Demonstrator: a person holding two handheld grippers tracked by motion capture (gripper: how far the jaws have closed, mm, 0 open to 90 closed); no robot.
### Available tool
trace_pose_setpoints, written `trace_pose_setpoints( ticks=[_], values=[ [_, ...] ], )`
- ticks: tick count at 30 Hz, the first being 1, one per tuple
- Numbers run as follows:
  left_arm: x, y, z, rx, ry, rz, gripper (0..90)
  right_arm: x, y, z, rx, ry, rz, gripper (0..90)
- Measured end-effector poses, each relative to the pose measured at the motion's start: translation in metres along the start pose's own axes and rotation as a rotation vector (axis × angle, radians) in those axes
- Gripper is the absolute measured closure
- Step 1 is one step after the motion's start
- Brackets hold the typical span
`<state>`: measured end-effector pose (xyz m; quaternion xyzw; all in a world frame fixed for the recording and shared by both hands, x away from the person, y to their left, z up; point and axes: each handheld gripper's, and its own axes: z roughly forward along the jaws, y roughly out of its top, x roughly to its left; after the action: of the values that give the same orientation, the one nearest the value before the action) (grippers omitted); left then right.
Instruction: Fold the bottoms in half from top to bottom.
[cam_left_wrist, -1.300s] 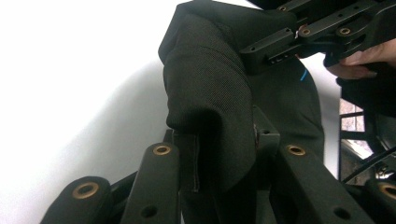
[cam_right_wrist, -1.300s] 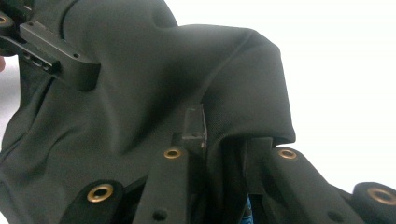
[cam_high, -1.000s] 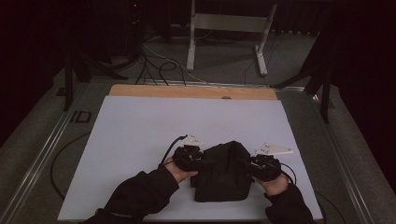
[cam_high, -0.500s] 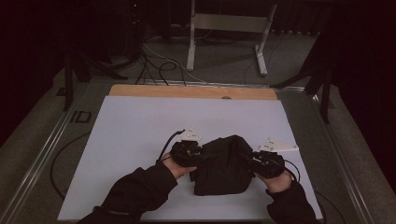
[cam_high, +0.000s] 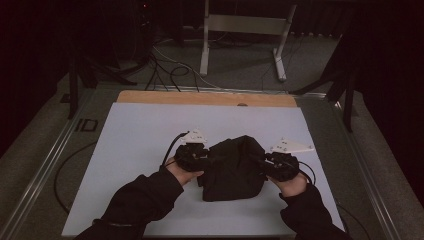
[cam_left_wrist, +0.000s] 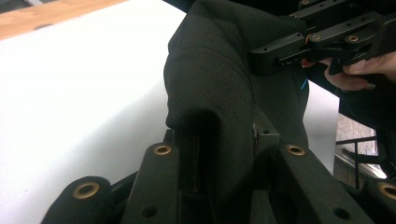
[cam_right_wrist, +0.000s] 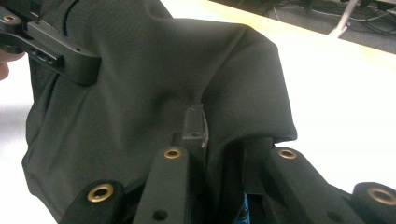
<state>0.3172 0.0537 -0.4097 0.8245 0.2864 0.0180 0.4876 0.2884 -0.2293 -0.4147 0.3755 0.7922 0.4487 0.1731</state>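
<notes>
black cloth (cam_high: 234, 167) bunched & humped, w/ fine woven texture, edges folded.

Black cloth garment (cam_high: 234, 167), bunched and creased, lifted at both sides above white table sheet (cam_high: 140, 135)

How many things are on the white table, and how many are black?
Black cloth: 1
Black grippers, left gripper and right gripper, each clamped on the cloth: 2
White table mat: 1
Total: 4 things, 3 of them black
</notes>
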Motion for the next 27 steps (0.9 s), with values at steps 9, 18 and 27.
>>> trace_pose_setpoints(
  ticks=[9, 18, 27],
  values=[
    [0.011, 0.006, -0.018, -0.022, 0.035, -0.011, 71.5, 0.003, 0.021, 0.012, -0.025, 0.014, -0.017, 76.7],
    [0.022, 0.012, -0.034, -0.043, 0.066, -0.022, 71.4, 0.006, 0.041, 0.023, -0.046, 0.027, -0.027, 76.7],
    [0.031, 0.017, -0.047, -0.064, 0.096, -0.028, 71.4, 0.006, 0.061, 0.032, -0.063, 0.029, -0.059, 76.7]
  ],
)
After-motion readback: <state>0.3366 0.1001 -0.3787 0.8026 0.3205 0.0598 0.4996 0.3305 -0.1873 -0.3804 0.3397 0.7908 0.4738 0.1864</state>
